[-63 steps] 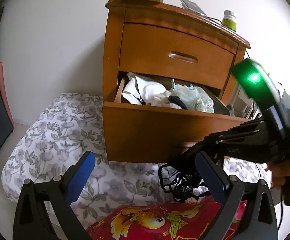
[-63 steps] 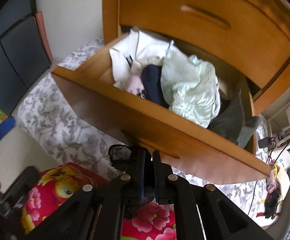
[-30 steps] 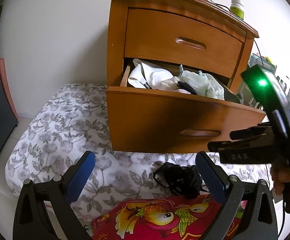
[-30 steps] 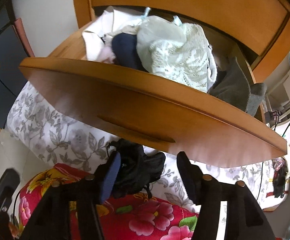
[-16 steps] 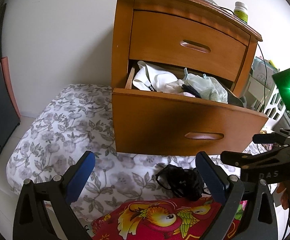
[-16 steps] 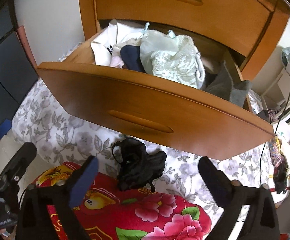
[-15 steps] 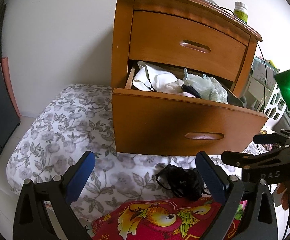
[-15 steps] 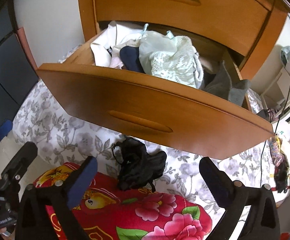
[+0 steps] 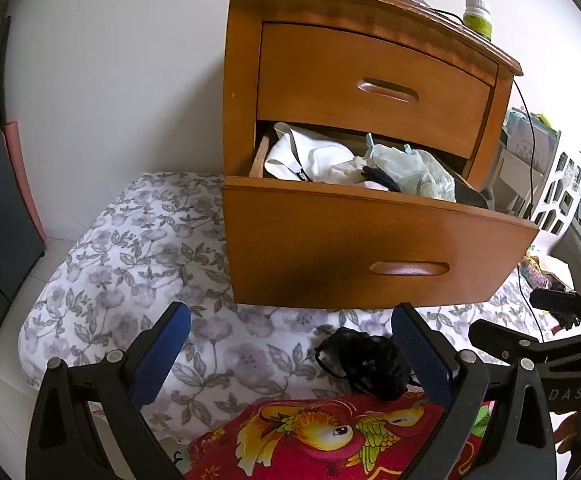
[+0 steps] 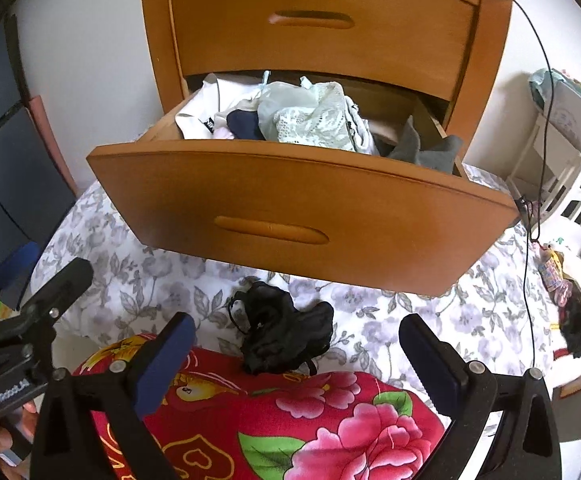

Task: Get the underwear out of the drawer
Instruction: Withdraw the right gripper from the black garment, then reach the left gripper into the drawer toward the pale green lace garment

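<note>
Right wrist view: the right gripper (image 10: pixel 292 354) stands wide open, its jaws having just spread, nothing held. Beyond its fingers, black underwear (image 10: pixel 280 334) lies crumpled on the floral bedding (image 10: pixel 150 280), touching a red floral pillow (image 10: pixel 310 420). Above, the open wooden drawer (image 10: pixel 290 208) brims with clothes. The left gripper (image 9: pixel 290 356) is open, empty.

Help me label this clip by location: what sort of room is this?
Probably a bedroom: a wooden nightstand with its lower drawer open and full of clothes, floral bedding below it, and black underwear lying on that bedding.
</note>
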The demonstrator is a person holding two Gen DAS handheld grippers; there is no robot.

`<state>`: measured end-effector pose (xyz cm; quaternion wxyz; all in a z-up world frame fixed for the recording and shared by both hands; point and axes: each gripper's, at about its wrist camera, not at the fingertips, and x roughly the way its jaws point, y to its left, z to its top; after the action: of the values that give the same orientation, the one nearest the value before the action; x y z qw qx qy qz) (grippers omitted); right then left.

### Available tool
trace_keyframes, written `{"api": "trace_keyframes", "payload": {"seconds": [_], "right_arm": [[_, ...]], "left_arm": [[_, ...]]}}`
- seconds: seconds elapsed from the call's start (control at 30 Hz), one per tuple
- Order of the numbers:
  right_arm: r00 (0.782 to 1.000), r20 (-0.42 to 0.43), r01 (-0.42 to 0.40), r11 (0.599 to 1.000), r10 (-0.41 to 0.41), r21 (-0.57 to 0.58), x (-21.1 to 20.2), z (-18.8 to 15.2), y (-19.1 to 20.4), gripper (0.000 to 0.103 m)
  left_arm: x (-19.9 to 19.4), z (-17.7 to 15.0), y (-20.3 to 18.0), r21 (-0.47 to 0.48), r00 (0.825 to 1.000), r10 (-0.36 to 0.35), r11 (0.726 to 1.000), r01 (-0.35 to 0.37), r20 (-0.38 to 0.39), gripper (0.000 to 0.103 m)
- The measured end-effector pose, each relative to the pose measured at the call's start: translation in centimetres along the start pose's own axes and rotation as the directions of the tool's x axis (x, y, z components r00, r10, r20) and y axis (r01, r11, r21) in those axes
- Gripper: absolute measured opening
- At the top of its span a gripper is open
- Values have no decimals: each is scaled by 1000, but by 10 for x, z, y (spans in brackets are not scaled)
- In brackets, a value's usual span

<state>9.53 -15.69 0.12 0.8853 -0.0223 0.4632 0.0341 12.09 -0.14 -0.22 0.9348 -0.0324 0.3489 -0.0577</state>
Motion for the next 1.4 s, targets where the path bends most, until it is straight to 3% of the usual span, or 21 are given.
{"api": "trace_keyframes", "payload": {"seconds": [0.8, 0.97, 1.13, 1.3, 1.4], "right_arm": [[997, 74, -22, 994, 14, 107, -12, -17, -38, 103], [997, 77, 0, 989, -11, 146, -7, -20, -51, 103], [996, 82, 23, 985, -37, 170, -5, -22, -62, 103], [995, 87, 37, 982, -54, 187, -3, -23, -71, 103], [995, 85, 34, 980, -51, 194, 0, -24, -75, 103]], "left_arm": [[-3, 3, -19, 30, 997, 58, 998, -57, -49, 100], [-3, 25, -19, 9, 995, 67, 998, -66, -71, 100], [5, 56, -29, 38, 994, 33, 999, -29, -100, 100], [30, 93, -41, 42, 984, -11, 999, 19, -180, 100], [41, 112, -51, 74, 979, 10, 997, 5, -202, 100]]}}
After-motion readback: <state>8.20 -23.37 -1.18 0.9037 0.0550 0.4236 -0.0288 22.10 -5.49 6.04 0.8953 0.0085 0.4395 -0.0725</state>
